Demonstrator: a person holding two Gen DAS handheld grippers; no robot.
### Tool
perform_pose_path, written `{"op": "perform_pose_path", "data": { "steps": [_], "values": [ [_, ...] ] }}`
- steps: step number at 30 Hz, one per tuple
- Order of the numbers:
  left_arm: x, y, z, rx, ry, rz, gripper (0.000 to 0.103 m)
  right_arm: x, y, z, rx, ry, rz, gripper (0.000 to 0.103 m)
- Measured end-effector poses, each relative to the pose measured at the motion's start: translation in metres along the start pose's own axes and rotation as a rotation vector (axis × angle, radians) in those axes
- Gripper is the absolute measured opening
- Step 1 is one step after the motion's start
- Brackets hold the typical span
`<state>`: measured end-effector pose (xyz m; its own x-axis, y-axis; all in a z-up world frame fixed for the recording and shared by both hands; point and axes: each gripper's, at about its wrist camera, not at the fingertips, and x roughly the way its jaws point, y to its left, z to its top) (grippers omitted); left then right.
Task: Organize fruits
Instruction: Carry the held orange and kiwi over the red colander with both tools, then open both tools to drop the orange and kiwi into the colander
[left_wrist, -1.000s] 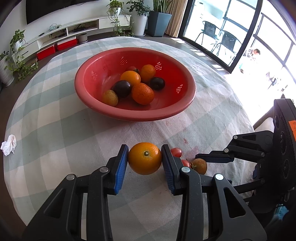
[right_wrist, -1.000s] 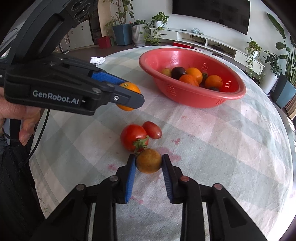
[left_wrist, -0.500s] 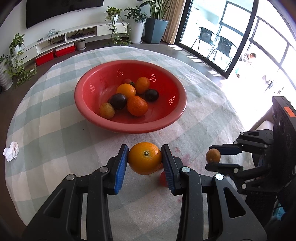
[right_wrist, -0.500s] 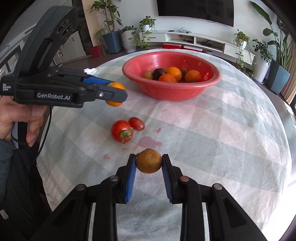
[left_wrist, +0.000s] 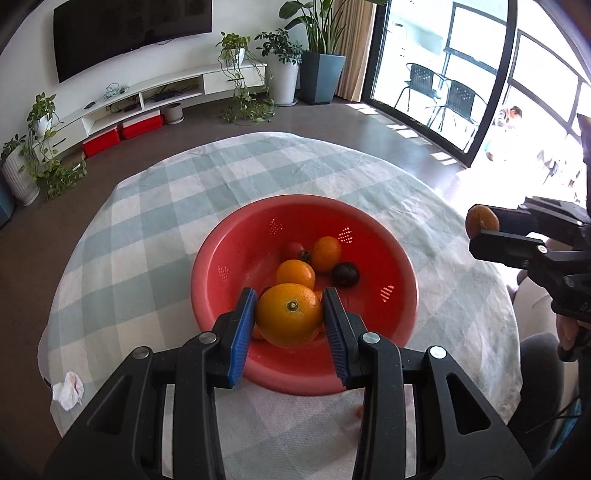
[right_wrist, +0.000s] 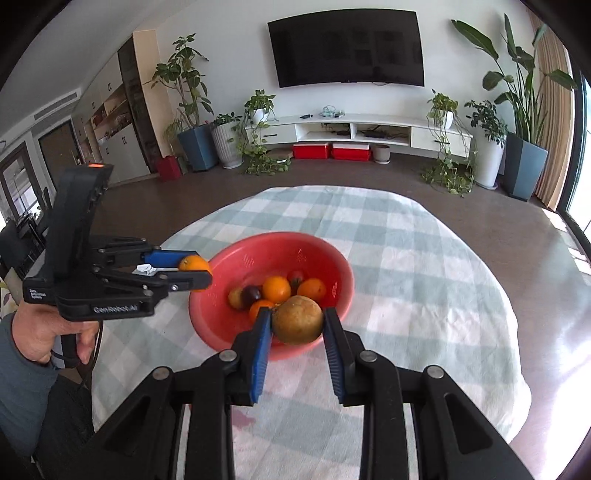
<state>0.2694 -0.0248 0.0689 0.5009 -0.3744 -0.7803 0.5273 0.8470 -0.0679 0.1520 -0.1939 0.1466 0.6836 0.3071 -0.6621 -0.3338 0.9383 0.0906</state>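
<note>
Checked tabletop (left_wrist: 147, 229), bowl (left_wrist: 221, 258) mid-cloth. We hold orange (left_wrist: 289, 314) in left tongs (left_wrist: 290, 321), brown fruit (right_wrist: 297, 319) in right tongs (right_wrist: 297, 328), both above bowl. Firm, round, rollable; grip sides.

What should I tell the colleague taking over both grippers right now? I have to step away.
Left gripper: shut on an orange, held above the near side of the red colander bowl.
Right gripper: shut on a brownish-yellow fruit, held in the air near the bowl's near rim.
In the bowl: oranges, a dark plum-like fruit, a tomato and a small yellowish fruit.
Done: several fruits binned; both held fruits are lifted off the checked tablecloth.
Left: release both into the bowl. Whether fruit remains on the cloth cannot be told from these views. A crumpled tissue lies near the table edge.
</note>
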Motion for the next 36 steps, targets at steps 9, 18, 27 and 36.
{"op": "perform_pose_path", "data": {
  "steps": [9, 18, 27, 36],
  "values": [
    [0.042, 0.014, 0.007, -0.017, -0.021, -0.022, 0.034, 0.077, 0.016, 0.008, -0.078, 0.133, -0.01, 0.03],
    [0.068, 0.027, 0.004, -0.035, -0.025, -0.045, 0.035, 0.114, 0.023, -0.001, -0.147, 0.214, -0.072, 0.03],
    [0.076, 0.031, 0.003, -0.035, -0.025, -0.048, 0.035, 0.134, 0.021, -0.006, -0.16, 0.256, -0.107, 0.031],
    [0.08, 0.025, 0.001, -0.017, -0.009, -0.047, 0.043, 0.135, 0.018, -0.005, -0.156, 0.257, -0.118, 0.031]
  ]
}}
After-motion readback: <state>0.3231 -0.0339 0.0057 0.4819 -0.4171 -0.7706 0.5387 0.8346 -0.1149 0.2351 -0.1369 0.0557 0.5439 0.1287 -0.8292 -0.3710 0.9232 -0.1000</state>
